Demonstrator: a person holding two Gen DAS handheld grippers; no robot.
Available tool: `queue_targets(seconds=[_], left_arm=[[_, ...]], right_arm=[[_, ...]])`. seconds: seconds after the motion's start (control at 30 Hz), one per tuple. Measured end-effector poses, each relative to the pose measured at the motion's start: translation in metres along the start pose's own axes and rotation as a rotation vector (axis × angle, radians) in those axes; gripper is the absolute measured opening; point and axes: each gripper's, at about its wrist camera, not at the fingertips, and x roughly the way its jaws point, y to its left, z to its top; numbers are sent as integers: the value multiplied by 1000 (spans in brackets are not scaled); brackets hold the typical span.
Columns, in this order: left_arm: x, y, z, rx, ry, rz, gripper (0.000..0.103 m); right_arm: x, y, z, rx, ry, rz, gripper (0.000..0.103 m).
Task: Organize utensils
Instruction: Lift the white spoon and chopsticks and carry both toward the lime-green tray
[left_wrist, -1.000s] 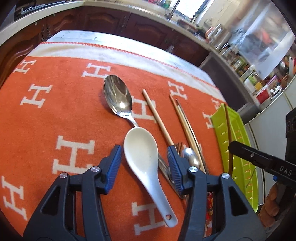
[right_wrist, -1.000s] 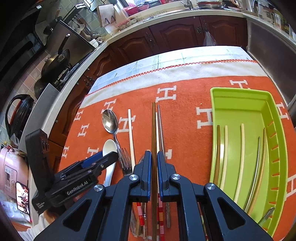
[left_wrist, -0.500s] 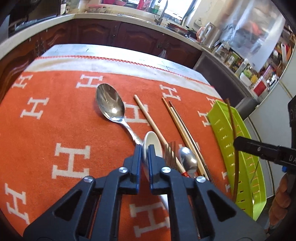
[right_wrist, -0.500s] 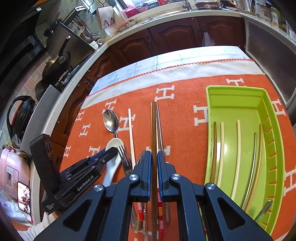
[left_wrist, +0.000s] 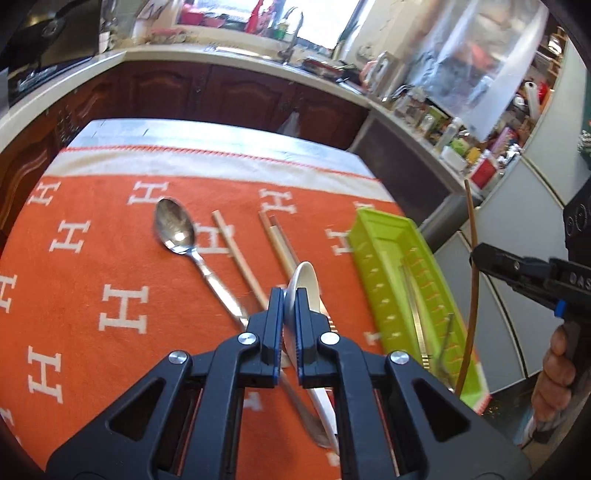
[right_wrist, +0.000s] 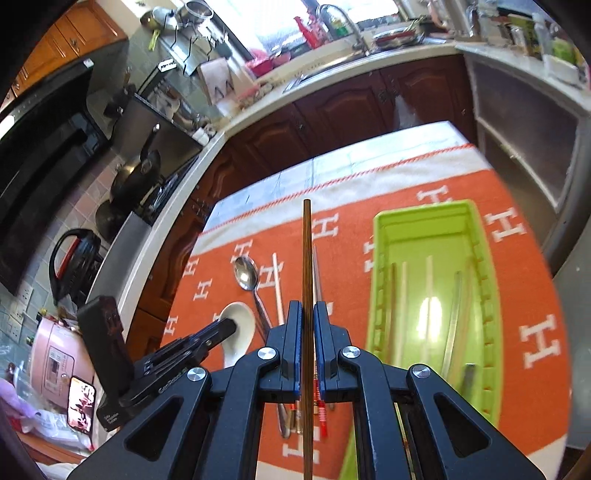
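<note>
The white ceramic soup spoon (left_wrist: 303, 291) is clamped between the fingers of the left gripper (left_wrist: 290, 314), lifted off the orange cloth (left_wrist: 92, 266) with its bowl tilted on edge and its handle trailing back beneath the gripper. In the right wrist view its bowl (right_wrist: 238, 325) shows at the tip of the left gripper (right_wrist: 221, 328).

The right gripper (right_wrist: 306, 332) has its fingers closed on a brown chopstick (right_wrist: 306, 280), which runs straight forward between them and hangs above the cloth; from the left wrist view the same chopstick (left_wrist: 472, 280) stands nearly upright beside the green tray (left_wrist: 384, 258).

The tray (right_wrist: 476, 236) lies on the right of the cloth and holds several chopsticks (right_wrist: 428, 295) lying lengthwise.

On the cloth remain a metal spoon (left_wrist: 175, 229), a pale chopstick (left_wrist: 236, 251) just beside it, and a further pair of chopsticks (left_wrist: 277, 240) to its right. The cloth covers the counter (left_wrist: 221, 136).
</note>
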Motion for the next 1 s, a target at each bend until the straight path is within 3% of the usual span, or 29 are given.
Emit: queue_targets(seconds=[0.27, 0.43, 0.67, 1.0], left_arm=[[-17, -59, 4, 78, 33, -58, 3], [-15, -91, 4, 121, 62, -64, 3], [6, -119, 4, 157, 109, -57, 3], [64, -154, 13, 216, 185, -108, 3]], right_arm=[[-40, -33, 16, 24, -48, -141, 6], [-16, -50, 12, 25, 19, -179, 6], [24, -73, -5, 72, 133, -127, 11], [-1, -109, -6, 188, 7, -148, 14]])
